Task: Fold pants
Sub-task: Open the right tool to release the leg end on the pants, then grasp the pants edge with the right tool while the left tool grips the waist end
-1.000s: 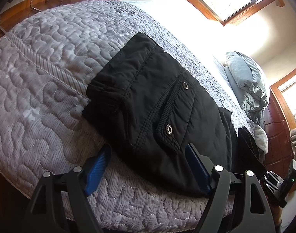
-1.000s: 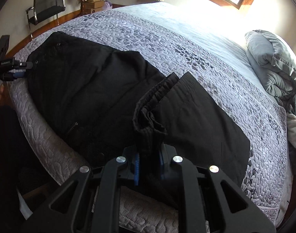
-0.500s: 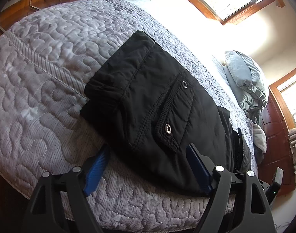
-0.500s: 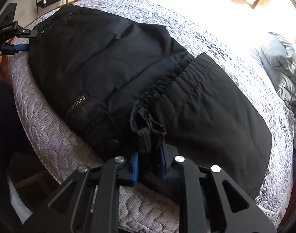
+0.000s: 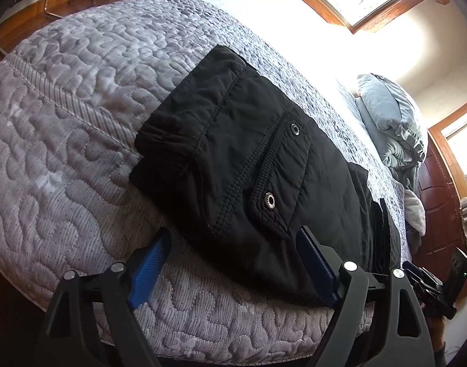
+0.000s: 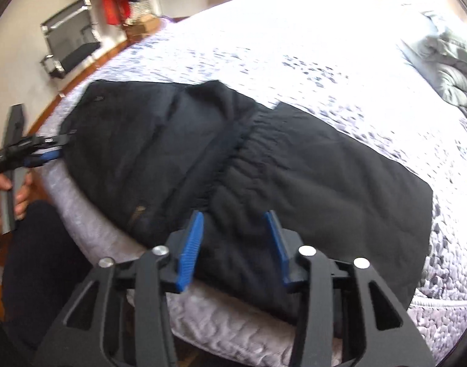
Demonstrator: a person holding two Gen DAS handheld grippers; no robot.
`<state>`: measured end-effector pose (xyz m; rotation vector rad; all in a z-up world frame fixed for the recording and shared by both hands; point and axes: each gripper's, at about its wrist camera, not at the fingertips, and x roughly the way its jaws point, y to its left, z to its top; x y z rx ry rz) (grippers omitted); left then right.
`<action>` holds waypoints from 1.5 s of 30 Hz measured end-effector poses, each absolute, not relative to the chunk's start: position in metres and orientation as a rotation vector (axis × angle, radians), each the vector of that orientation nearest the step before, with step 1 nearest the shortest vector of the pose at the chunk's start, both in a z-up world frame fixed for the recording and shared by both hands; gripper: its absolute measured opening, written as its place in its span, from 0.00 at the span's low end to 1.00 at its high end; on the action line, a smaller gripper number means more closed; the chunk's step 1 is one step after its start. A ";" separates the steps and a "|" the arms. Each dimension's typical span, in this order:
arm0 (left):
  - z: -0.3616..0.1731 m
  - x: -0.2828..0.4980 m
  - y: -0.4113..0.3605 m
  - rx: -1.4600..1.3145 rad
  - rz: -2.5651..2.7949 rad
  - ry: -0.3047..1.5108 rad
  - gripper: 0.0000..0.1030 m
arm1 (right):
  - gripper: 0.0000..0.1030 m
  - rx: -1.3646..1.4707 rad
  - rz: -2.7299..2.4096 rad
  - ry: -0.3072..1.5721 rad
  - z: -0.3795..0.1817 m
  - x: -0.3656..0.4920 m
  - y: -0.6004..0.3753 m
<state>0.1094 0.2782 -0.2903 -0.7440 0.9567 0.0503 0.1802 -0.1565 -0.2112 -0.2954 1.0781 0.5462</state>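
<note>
Black pants [image 5: 258, 165] lie folded on the grey quilted bed [image 5: 65, 122], at its near edge. Left claw [image 5: 233, 263] is spread wide at the pants' near hem, gripping nothing. Right claw [image 6: 235, 241] has just been opening; its blue pads [image 6: 189, 250] straddle the pants' edge near the gathered waistband [image 6: 233, 156] without pressing it. Pillow [image 5: 389, 116] lies beyond the pants.

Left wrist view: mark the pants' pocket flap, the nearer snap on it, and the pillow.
pocket flap [image 5: 290, 171], left wrist view, middle of the flap.
nearer snap [image 5: 269, 199], left wrist view, metal ring's centre.
pillow [image 5: 389, 113], left wrist view, grey upper face.
</note>
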 end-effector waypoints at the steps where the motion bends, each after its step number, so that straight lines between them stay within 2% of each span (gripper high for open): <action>1: -0.290 0.108 0.279 -0.754 0.056 0.953 0.82 | 0.30 -0.327 0.528 1.084 -0.217 0.181 -0.154; 5: -0.290 0.105 0.279 -0.774 0.066 0.946 0.85 | 0.27 -0.392 0.543 1.148 -0.241 0.183 -0.139; 6: -0.290 0.105 0.280 -0.776 0.070 0.944 0.85 | 0.22 -0.417 0.549 1.147 -0.243 0.181 -0.134; 12: -0.297 0.097 0.297 -0.938 0.081 0.887 0.85 | 0.24 -0.443 0.634 1.253 -0.231 0.205 -0.120; 13: -0.300 0.095 0.301 -0.987 0.076 0.873 0.85 | 0.38 -0.418 0.697 1.287 -0.219 0.216 -0.114; 15: -0.306 0.092 0.311 -1.098 0.069 0.843 0.85 | 0.59 -0.381 0.841 1.339 -0.195 0.242 -0.093; 17: -0.313 0.091 0.319 -1.187 0.070 0.822 0.85 | 0.62 -0.397 0.968 1.347 -0.170 0.272 -0.057; 19: -0.315 0.091 0.323 -1.203 0.088 0.812 0.85 | 0.76 -0.422 1.091 1.364 -0.153 0.299 -0.014; 21: -0.317 0.092 0.325 -1.221 0.102 0.798 0.85 | 0.84 -0.462 1.169 1.396 -0.150 0.327 0.032; 26: -0.322 0.090 0.331 -1.282 0.148 0.754 0.85 | 0.86 -0.545 1.335 1.522 -0.167 0.362 0.144; 34: -0.324 0.096 0.338 -1.293 0.171 0.722 0.83 | 0.86 -0.667 1.486 1.631 -0.222 0.361 0.265; 37: -0.333 0.095 0.343 -1.338 0.176 0.711 0.80 | 0.86 -0.729 1.527 1.668 -0.243 0.349 0.291; 45: -0.336 0.097 0.342 -1.352 0.169 0.691 0.83 | 0.86 -0.850 1.587 1.737 -0.278 0.329 0.322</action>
